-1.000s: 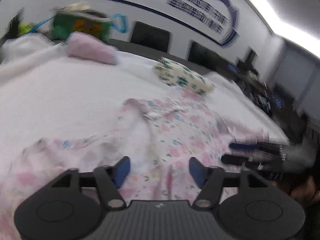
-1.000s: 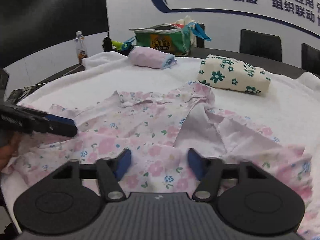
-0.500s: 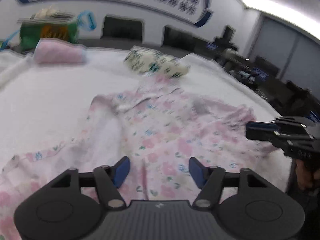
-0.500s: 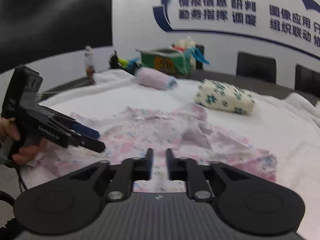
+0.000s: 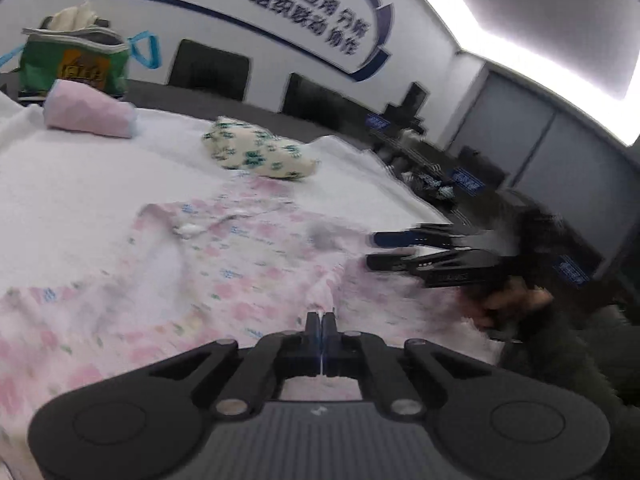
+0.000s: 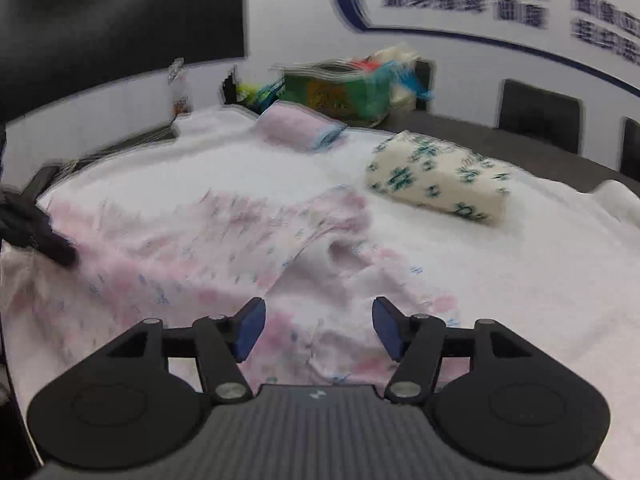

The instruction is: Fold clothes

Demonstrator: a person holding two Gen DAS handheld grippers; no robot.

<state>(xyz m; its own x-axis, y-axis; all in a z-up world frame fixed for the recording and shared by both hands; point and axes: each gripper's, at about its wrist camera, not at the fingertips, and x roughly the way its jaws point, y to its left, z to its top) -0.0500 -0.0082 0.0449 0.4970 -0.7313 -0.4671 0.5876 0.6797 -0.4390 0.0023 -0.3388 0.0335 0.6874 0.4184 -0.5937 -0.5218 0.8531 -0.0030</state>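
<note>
Since the earlier frame the left tongs [image 5: 322, 325] have just clamped fully together over the pink floral garment [image 5: 224, 276], whether on cloth cannot be told, while the right tongs [image 6: 318, 330] have just spread and stand released, nothing between them. Left to right, the garment lies spread on the white-covered desk [image 6: 240, 168], with 2 folded bundles beyond it.

Blue Chinese characters on the white wall [image 5: 280, 20] are motion-blurred; "图像应用" and "组织联动" can just be made out. The green bag's [image 5: 76, 68] orange label is unreadable
</note>
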